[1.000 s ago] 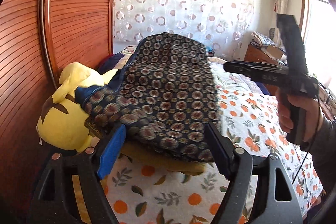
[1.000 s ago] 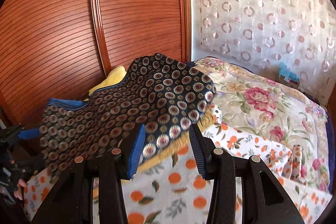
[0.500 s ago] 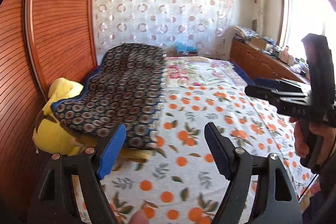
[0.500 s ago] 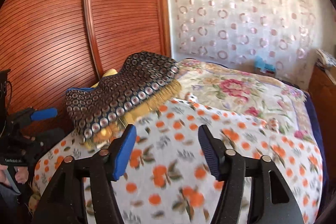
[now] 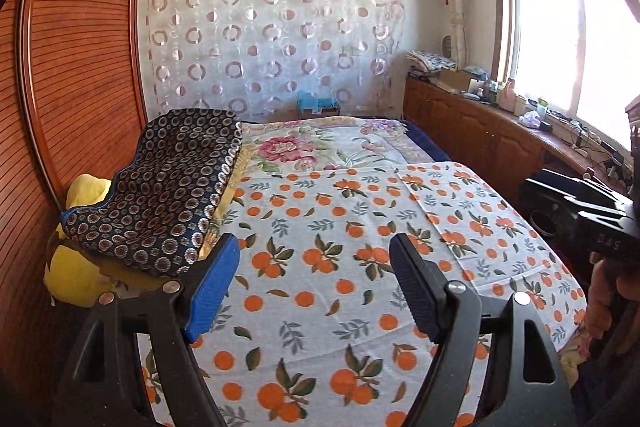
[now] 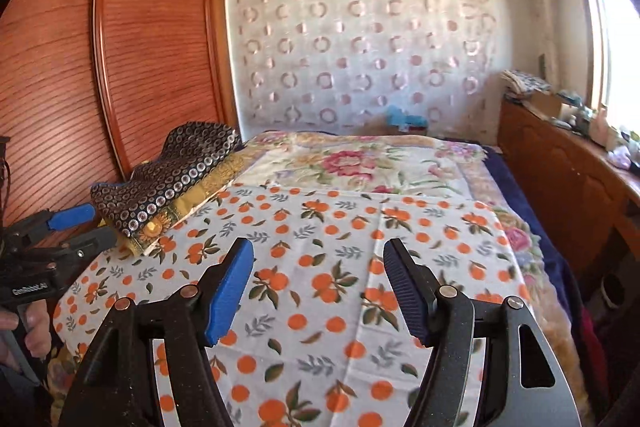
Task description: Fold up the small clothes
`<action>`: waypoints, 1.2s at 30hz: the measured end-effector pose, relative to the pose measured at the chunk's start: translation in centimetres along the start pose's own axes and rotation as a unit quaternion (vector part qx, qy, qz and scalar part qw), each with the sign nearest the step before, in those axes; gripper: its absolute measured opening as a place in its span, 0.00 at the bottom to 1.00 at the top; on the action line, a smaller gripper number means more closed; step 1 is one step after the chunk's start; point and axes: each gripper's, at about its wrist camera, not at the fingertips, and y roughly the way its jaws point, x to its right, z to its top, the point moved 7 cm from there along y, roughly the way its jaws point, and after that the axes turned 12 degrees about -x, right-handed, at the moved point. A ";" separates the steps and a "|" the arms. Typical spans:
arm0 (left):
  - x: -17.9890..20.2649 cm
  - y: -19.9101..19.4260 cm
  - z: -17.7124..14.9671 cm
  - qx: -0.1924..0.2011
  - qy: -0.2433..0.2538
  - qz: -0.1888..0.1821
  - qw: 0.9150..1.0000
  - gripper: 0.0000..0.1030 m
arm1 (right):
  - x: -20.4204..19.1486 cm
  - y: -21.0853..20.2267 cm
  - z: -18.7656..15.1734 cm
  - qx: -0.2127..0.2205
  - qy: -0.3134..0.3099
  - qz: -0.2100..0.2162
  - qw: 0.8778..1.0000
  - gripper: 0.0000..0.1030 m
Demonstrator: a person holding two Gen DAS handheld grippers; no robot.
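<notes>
Hovering empty over the near edge of the bed [image 5: 320,307], left tongs [image 5: 316,287] stand wide and right tongs [image 6: 318,285] are opening – nothing between either. Orange-print sheet ahead lies bare, ample working room. Folded dark patterned garment [image 5: 168,187] rests stacked at the bed's far-left edge – apparently set aside, finished.

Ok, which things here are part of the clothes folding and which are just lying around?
Part of the job:
- dark patterned garment
- left gripper, open
- right gripper, opening, nothing between its fingers

Lying about:
- yellow plush toy
- orange-print sheet
- floral blanket
</notes>
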 end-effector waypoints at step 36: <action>2.0 -3.4 0.7 0.028 -0.002 0.009 1.000 0.76 | 1.4 -4.2 -3.2 0.037 0.023 -0.020 0.999 0.68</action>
